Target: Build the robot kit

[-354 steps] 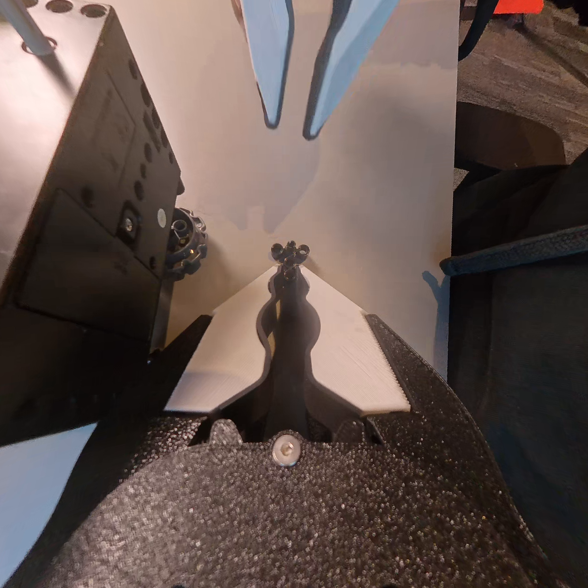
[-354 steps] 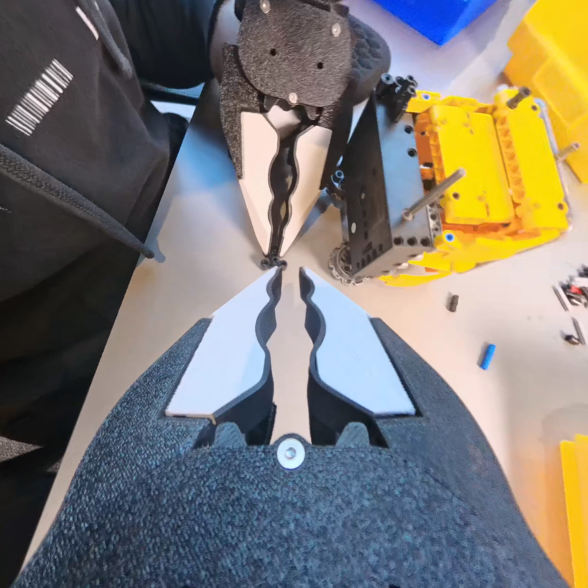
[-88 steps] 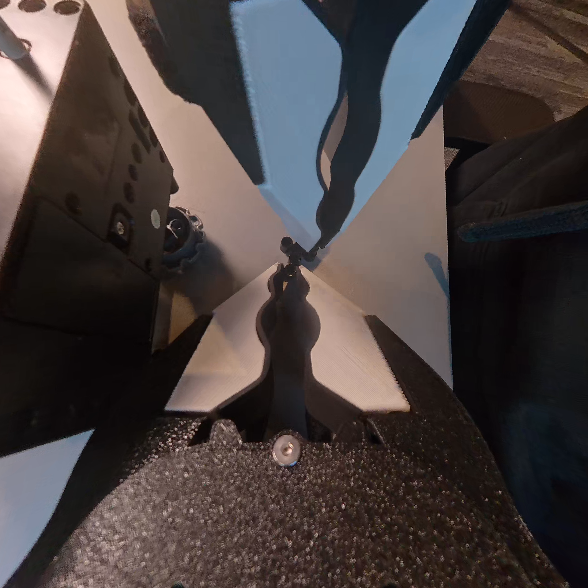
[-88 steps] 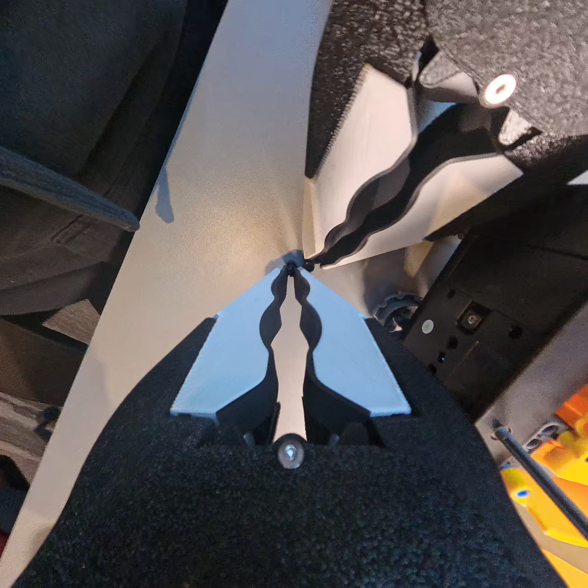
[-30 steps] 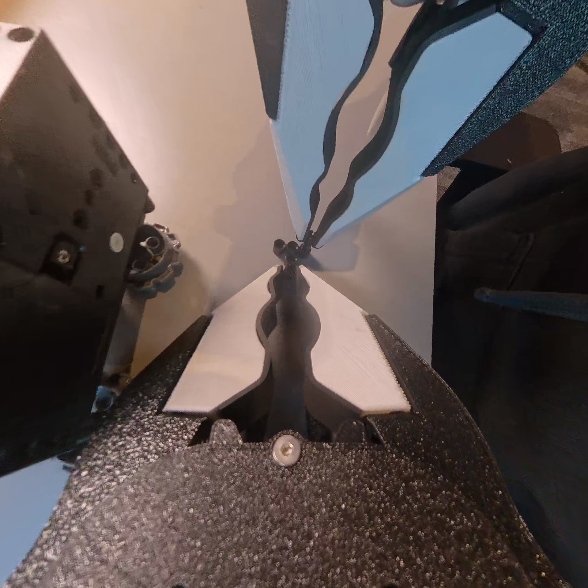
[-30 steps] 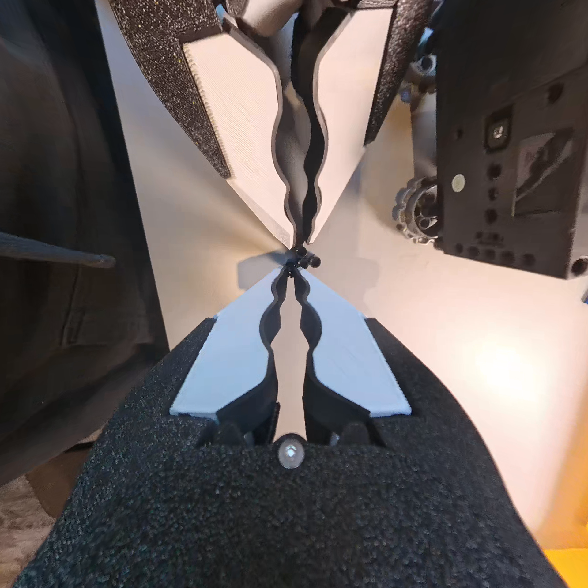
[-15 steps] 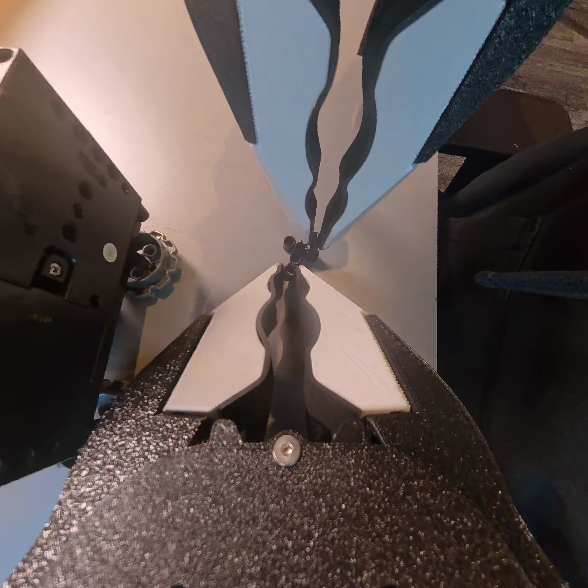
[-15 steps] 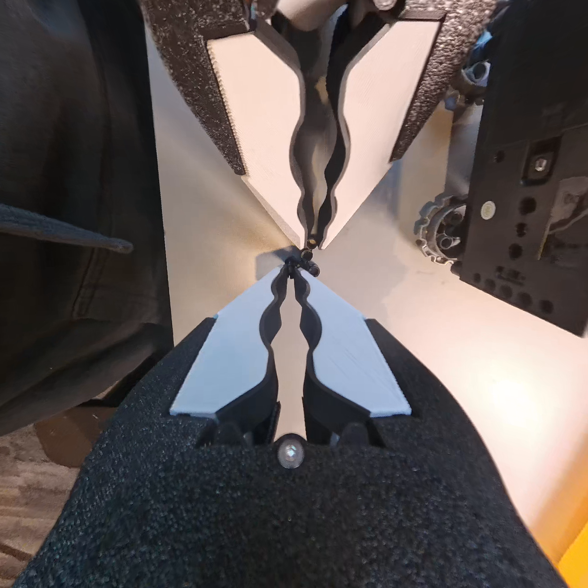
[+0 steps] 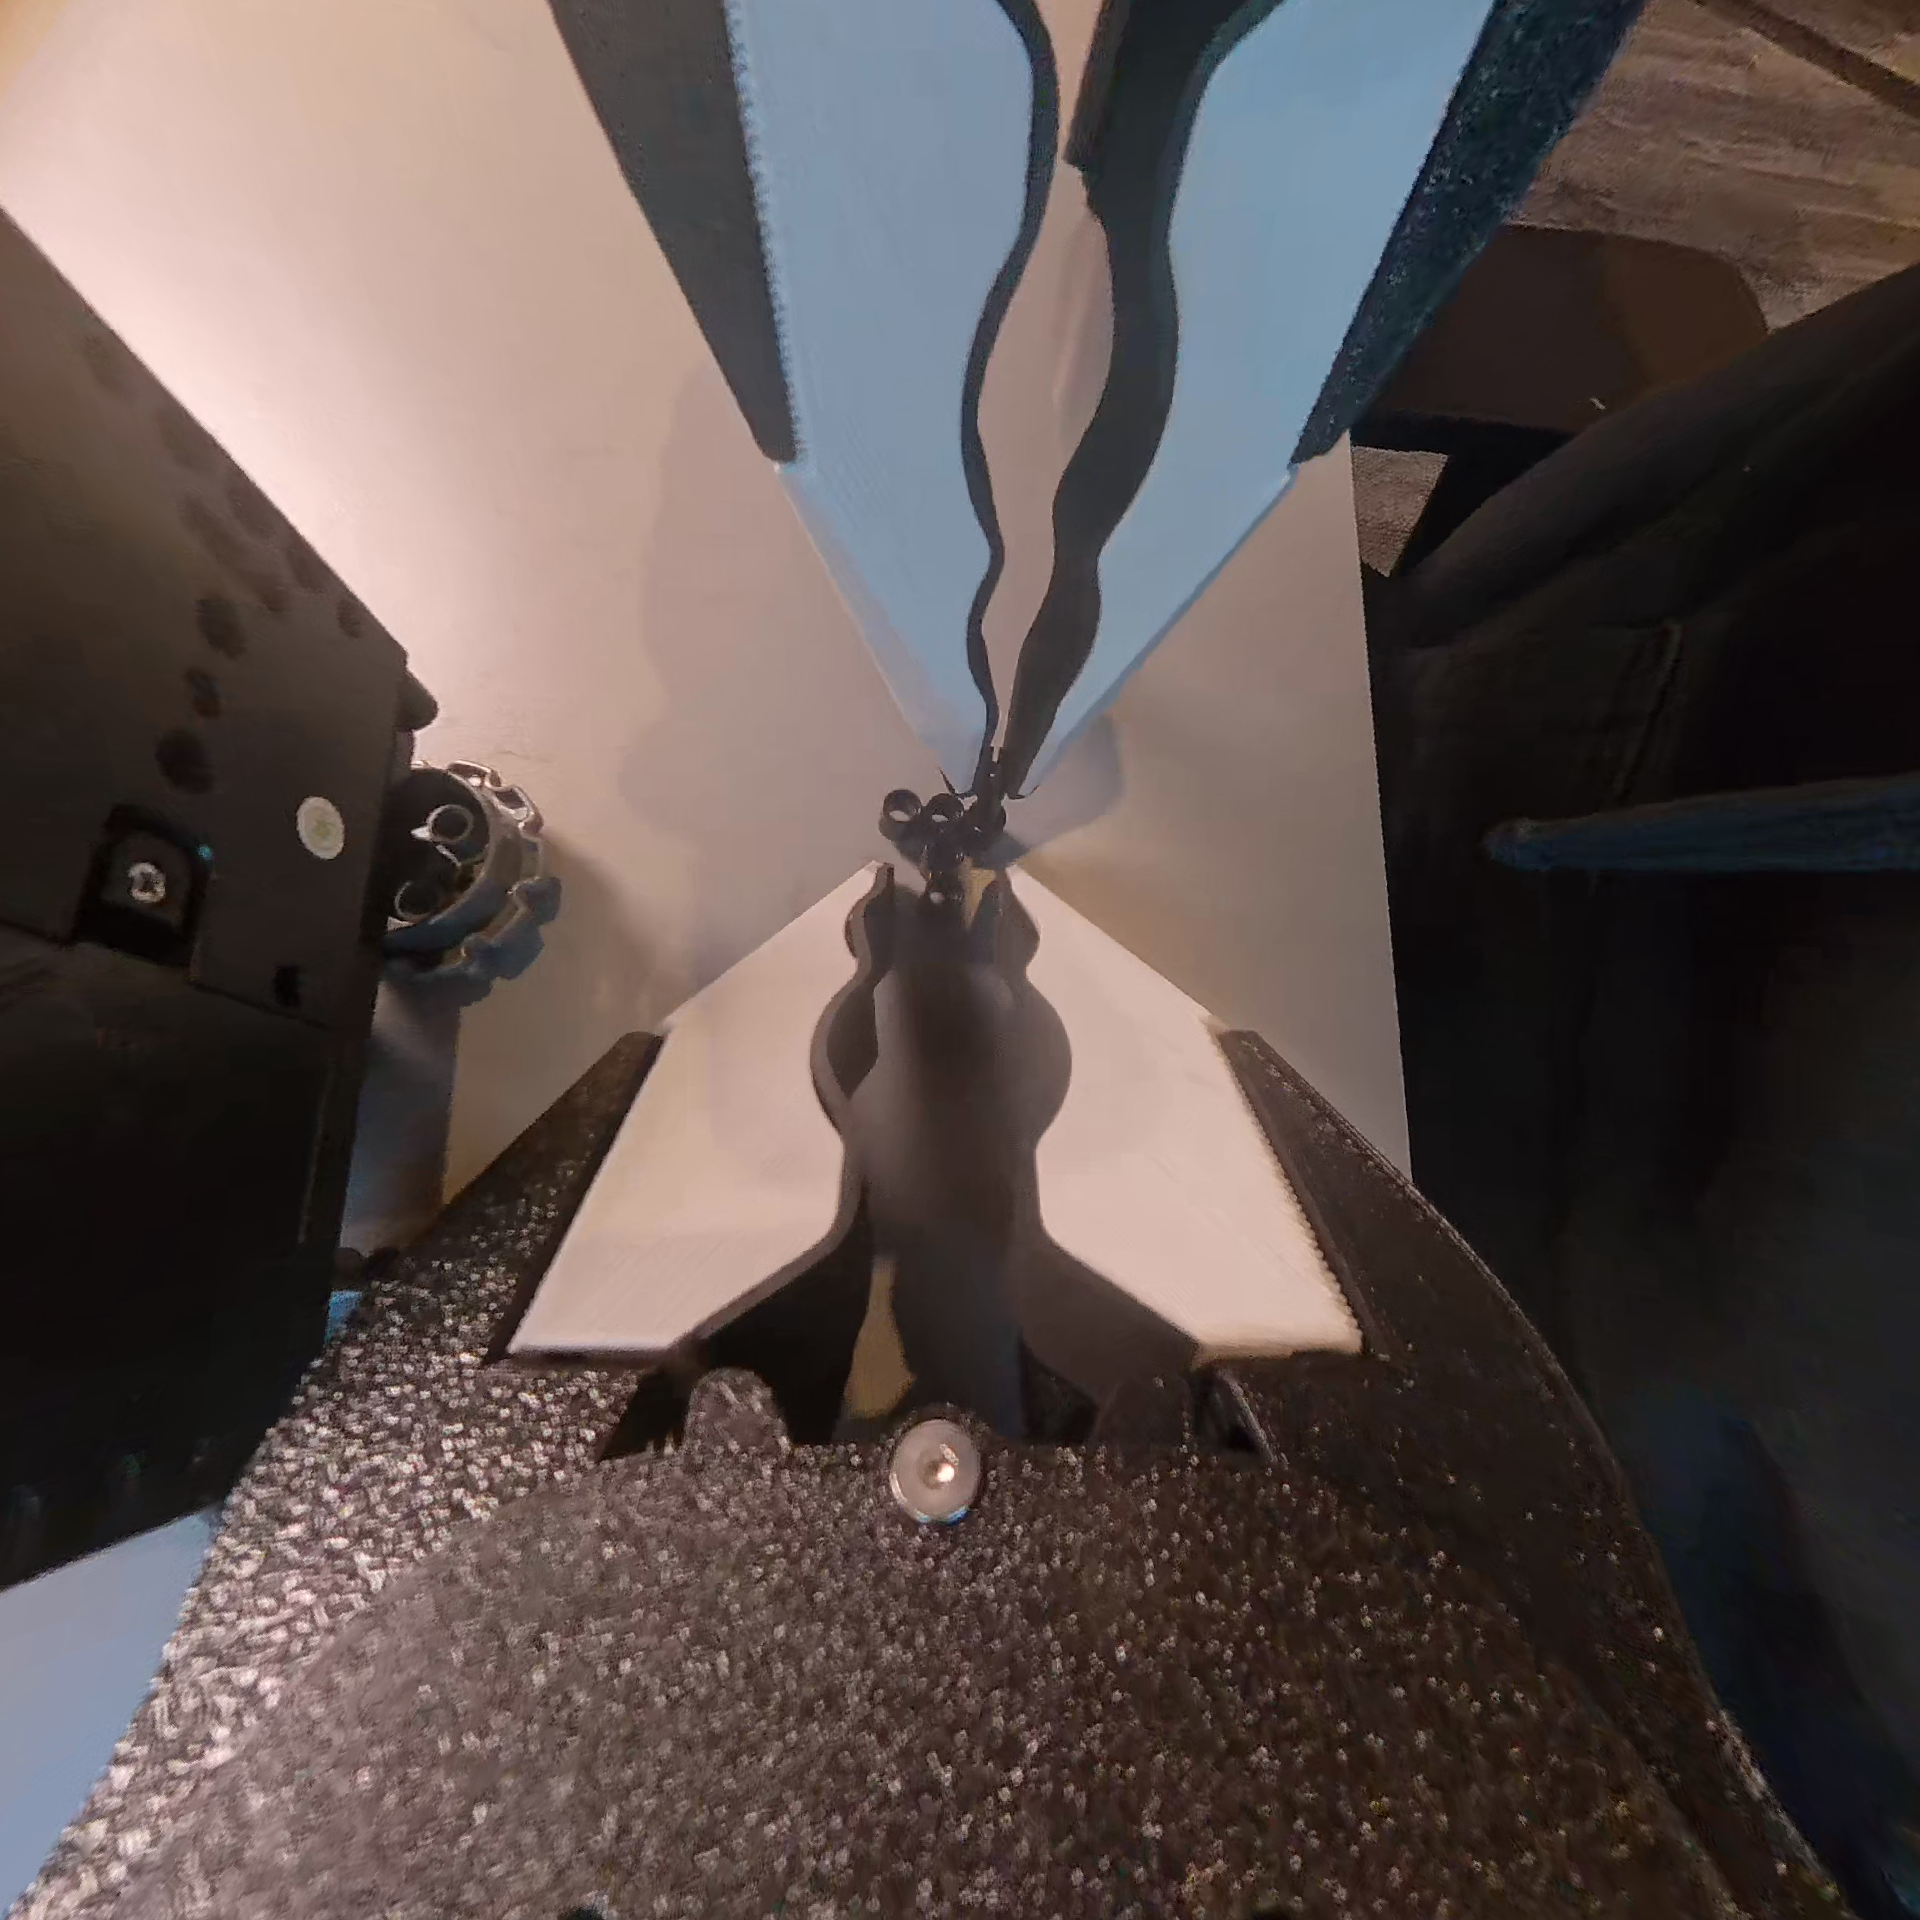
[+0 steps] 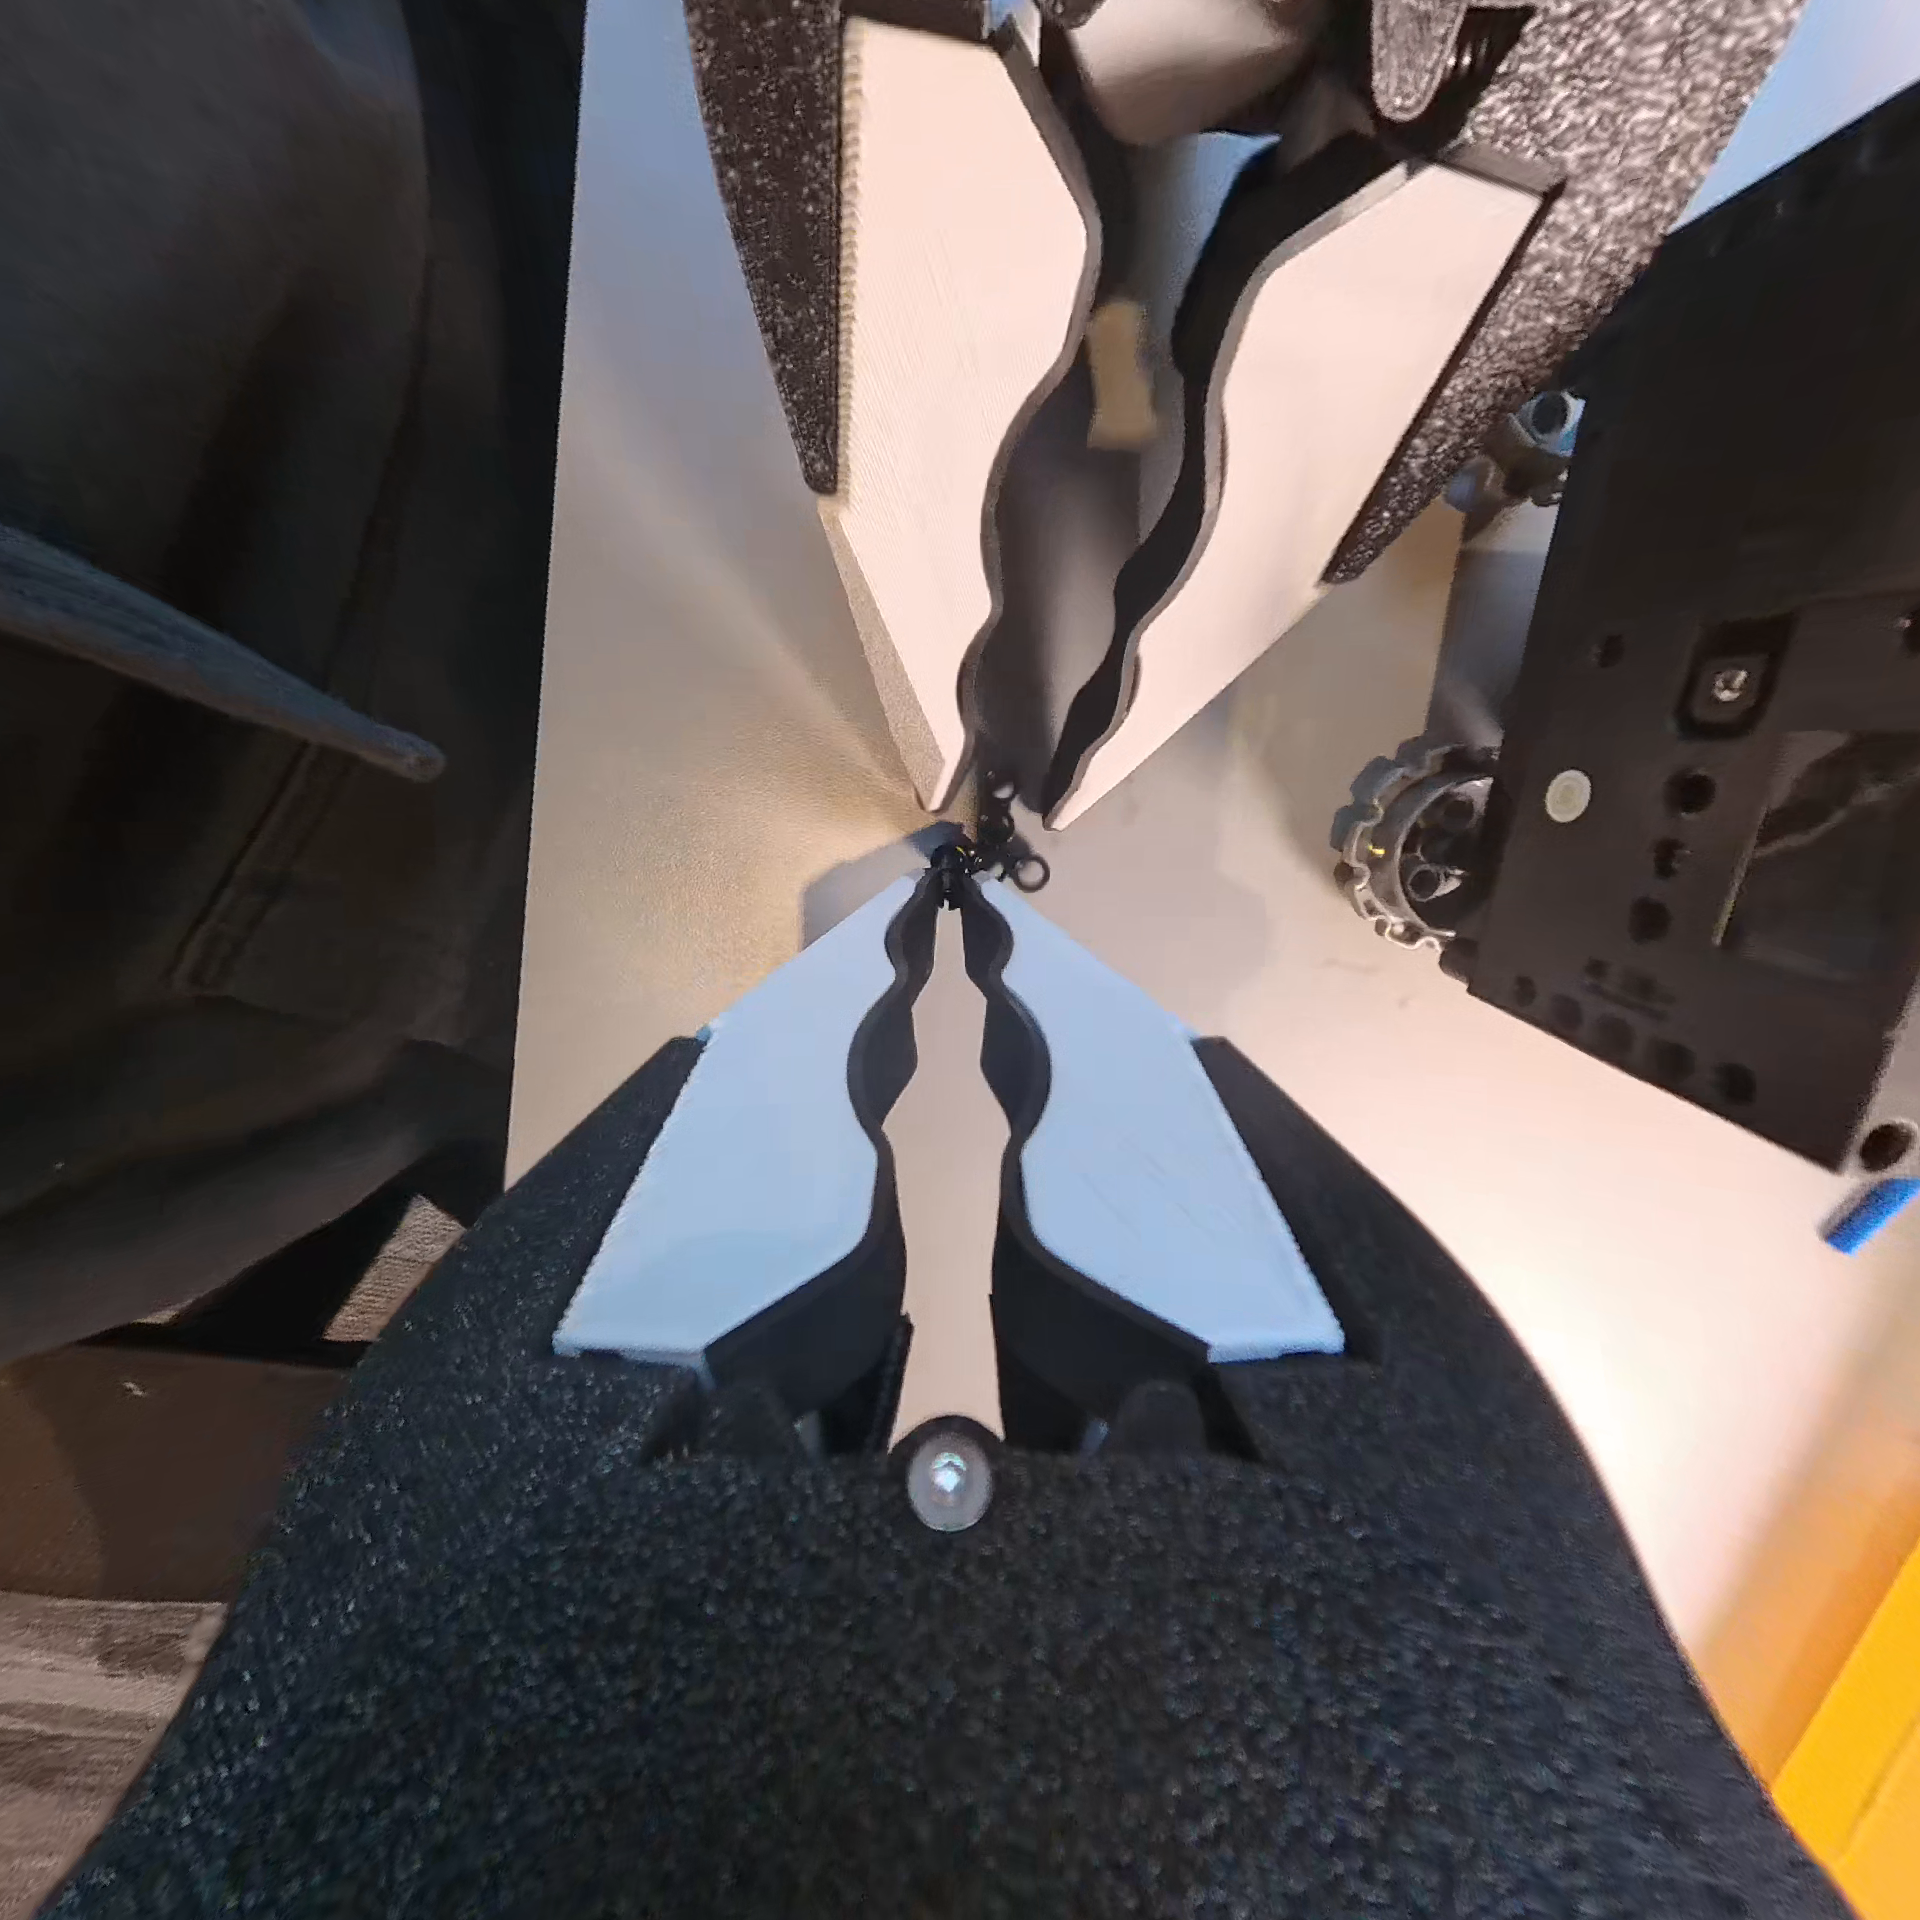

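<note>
A small black connector piece (image 9: 928,823) with several round ends hangs between the two grippers above the white table (image 9: 468,416). My right gripper (image 10: 951,883), with pale blue fingers, is shut on one end of it. It comes in from the top in the left wrist view (image 9: 992,790). My left gripper (image 9: 940,881), with white fingers, stands tip to tip against it. Its jaws are parted a little around the other end of the piece (image 10: 1000,847). Both grippers hover just over the table near its edge.
A black block with holes (image 9: 156,831) (image 10: 1714,727) stands beside the grippers, with a grey gear (image 9: 468,883) (image 10: 1423,862) at its foot. A blue pin (image 10: 1870,1216) and a yellow bin corner (image 10: 1860,1714) lie beyond. A person's dark clothing (image 10: 208,623) fills the table's edge side. My two grippers' fingertips are within a few centimetres of each other. The grey gear (image 9: 468,883) sits 7 cm or so from the ends of my left fingers. Look for it in the right wrist view (image 10: 1416,822) too.
My left gripper's jaws have parted slightly around the black piece; half a second ago they were pinched on it. My right gripper stays shut on the piece, with both views shifted a little.
</note>
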